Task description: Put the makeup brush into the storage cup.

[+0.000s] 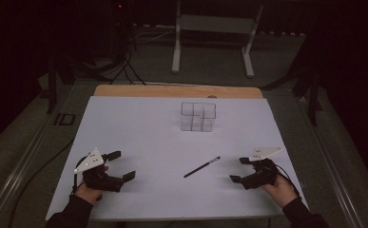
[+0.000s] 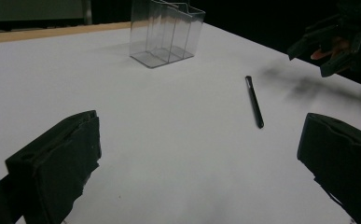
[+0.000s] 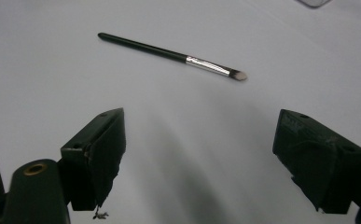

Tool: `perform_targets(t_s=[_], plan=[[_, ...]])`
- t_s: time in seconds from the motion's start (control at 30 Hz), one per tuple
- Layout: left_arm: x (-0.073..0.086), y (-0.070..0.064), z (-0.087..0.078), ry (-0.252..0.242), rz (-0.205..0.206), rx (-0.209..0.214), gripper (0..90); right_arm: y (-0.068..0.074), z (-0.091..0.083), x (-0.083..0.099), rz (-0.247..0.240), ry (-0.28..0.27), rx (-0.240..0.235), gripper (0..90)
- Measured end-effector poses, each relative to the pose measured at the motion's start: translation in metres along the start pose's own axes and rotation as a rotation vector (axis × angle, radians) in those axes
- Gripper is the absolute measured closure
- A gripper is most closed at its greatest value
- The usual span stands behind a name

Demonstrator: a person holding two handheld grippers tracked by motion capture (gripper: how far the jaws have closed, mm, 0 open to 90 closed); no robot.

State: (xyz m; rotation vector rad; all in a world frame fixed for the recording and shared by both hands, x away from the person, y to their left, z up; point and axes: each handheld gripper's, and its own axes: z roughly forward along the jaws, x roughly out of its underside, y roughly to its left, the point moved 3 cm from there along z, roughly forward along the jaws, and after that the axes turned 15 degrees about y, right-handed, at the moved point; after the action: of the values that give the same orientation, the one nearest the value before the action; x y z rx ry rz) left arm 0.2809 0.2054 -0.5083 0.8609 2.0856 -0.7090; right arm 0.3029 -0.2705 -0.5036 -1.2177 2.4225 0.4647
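White tabletop (image 1: 139, 128) carries a brush (image 1: 201, 166) lying flat at near centre-right, well apart from the clear holder (image 1: 198, 116) at the far middle. Both the left gripper (image 1: 116, 165) and the right gripper (image 1: 237, 169) are released, fingers spread wide and grasping nothing. The right one, nearer, should likely come down square across the dark handle, fingers straddling it, then close gently so it doesn't roll.
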Motion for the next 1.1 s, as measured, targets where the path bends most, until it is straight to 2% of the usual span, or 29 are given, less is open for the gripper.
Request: perform_targets(t_s=[0.1, 0.27, 0.5, 0.57, 0.6, 0.83, 0.93, 0.97, 1.1], plan=[[0.0, 0.0, 0.0, 0.002, 0.005, 0.0, 0.8, -0.002, 0.001, -0.003, -0.041, 0.042, -0.018, 17.3], [0.0, -0.001, 0.0, 0.005, 0.008, 0.001, 0.8, -0.008, 0.004, -0.009, -0.107, 0.099, -0.002, 17.5], [0.0, -0.001, 0.001, 0.009, 0.012, 0.005, 0.8, -0.01, 0.013, -0.02, -0.202, 0.179, -0.056, 17.5], [0.0, -0.001, 0.001, 0.01, 0.014, 0.004, 0.8, -0.01, 0.015, -0.022, -0.209, 0.194, -0.057, 17.5], [0.0, -0.001, 0.001, 0.011, 0.015, 0.004, 0.8, -0.01, 0.017, -0.026, -0.223, 0.209, -0.08, 17.4], [0.0, -0.001, 0.001, 0.01, 0.013, 0.005, 0.8, -0.014, 0.02, -0.035, -0.258, 0.259, -0.099, 17.4], [0.0, -0.001, 0.001, 0.012, 0.016, 0.005, 0.8, -0.015, 0.021, -0.039, -0.29, 0.305, -0.117, 17.5], [0.0, -0.001, 0.001, 0.012, 0.016, 0.005, 0.8, -0.015, 0.021, -0.039, -0.29, 0.305, -0.117, 17.5], [0.0, -0.001, 0.001, 0.012, 0.015, 0.005, 0.8, -0.013, 0.022, -0.044, -0.36, 0.348, -0.149, 17.7]])
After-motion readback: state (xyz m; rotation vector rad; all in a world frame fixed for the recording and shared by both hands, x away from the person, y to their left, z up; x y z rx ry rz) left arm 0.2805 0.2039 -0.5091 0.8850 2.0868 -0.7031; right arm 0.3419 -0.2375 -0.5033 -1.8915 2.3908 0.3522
